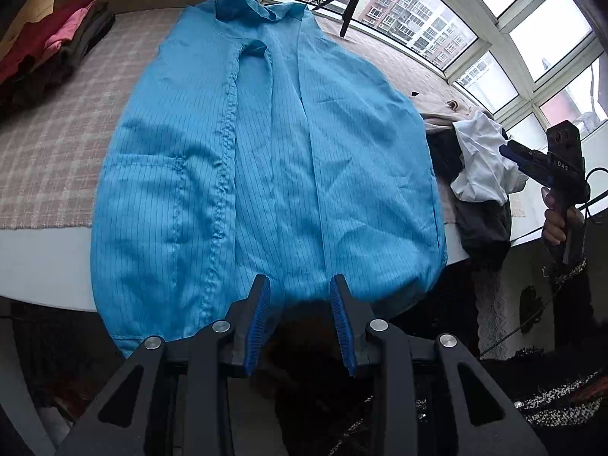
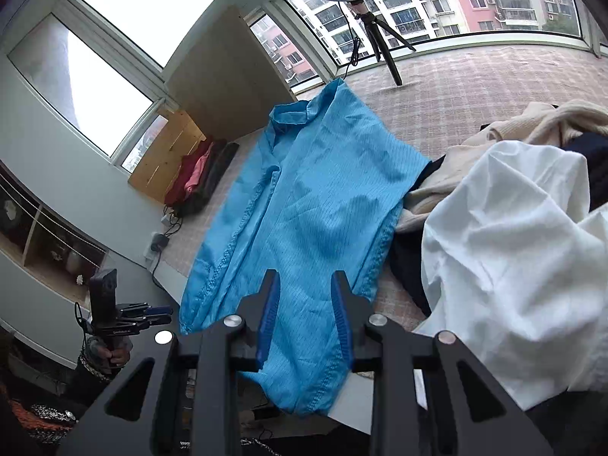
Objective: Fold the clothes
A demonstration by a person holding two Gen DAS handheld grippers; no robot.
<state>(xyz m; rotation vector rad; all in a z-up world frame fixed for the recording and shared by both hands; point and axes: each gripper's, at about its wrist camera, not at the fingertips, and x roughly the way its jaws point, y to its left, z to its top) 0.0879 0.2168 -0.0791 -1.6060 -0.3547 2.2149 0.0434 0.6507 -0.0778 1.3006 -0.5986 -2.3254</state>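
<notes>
- Presently, one blue garment (image 1: 266, 174) — pinstriped, collar toward the top of the frame, lying spread lengthwise down the middle of the left wrist view; its lower hem hangs over the near edge of the bench (image 1: 49, 250).
- Bench cover: a checked pink-and-beige cloth (image 1: 57, 144) under the garment.
- Left tongs (image 1: 300, 296), bottom centre of the left wrist view: jaws part-way apart, blue-ribbed pads (image 1: 260, 319) clear of the fabric, nothing between them; they hover just over the garment's hem.
- Right tongs (image 2: 306, 292), bottom centre of the right wrist view: jaws likewise part-way apart and gripping nothing, with the blue fabric lying beneath them.
- The right tongs also show at the right edge of the left wrist view, held by a hand on a pistol grip; the left tongs show at the lower left of the right wrist view, held the same way.
- White garment (image 2: 505, 266), crumpled, right half of the right wrist view, topping a heap with a cream knit (image 2: 539, 121) and dark items — just beside the blue garment's right edge.
- Folded stack (image 1: 57, 49) in red, pink and dark tones, upper left of the left wrist view, well apart from the blue garment.
- Tripod (image 2: 383, 45) with a ring light, top centre, before the windows (image 2: 456, 7).
</notes>
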